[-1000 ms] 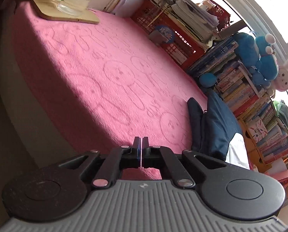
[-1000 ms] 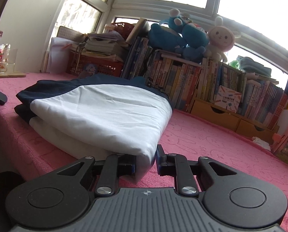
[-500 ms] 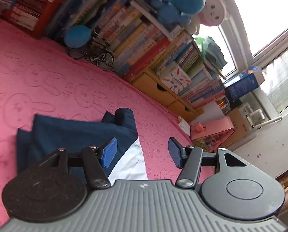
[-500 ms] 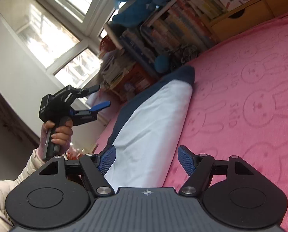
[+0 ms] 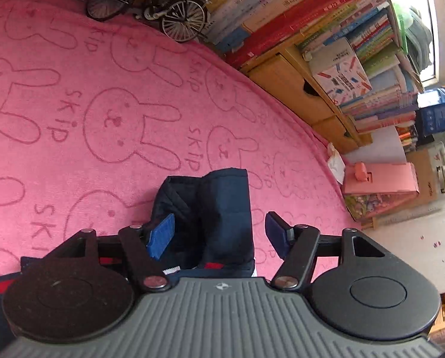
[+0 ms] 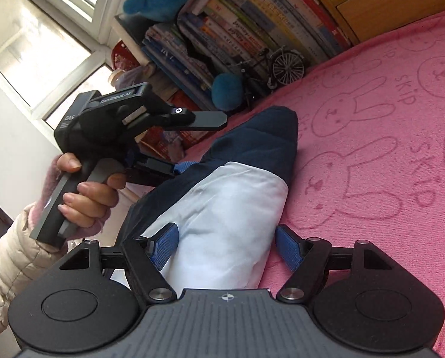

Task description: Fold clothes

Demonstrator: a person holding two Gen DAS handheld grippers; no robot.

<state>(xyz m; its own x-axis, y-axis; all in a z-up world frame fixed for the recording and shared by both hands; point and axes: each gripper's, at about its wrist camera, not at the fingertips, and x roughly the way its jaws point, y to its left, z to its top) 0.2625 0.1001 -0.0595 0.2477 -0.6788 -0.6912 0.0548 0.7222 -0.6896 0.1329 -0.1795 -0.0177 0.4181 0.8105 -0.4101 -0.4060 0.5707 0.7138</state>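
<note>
A big pink blanket (image 5: 109, 95) with bunny drawings and the word "SKIP" covers the whole bed. Along its far edge stands a long row of books (image 5: 306, 15), some leaning, above wooden drawers (image 5: 297, 86).

On the blanket lies the folded jacket (image 6: 228, 197). It is dark blue with a wide white part. The blue end points toward the books, and the white part lies close to the right gripper (image 6: 225, 246). That gripper is spread wide and holds nothing. Its blue pads (image 6: 164, 244) sit on each side of the white cloth, which lies between them.

The left gripper (image 5: 219, 234) is spread wide too and holds nothing. In its own view, the dark blue end of the jacket sits between its two pads. In the right wrist view the left gripper is up above the jacket, near its blue end. I cannot tell if it touches the cloth. A hand (image 6: 85, 197) in a puffy cream sleeve (image 6: 10, 262) grips its handle.

A blue plush ball (image 6: 227, 91) rests by the books. Just beside it stands a little toy bicycle (image 5: 162, 6), at the edge of the blanket.
</note>
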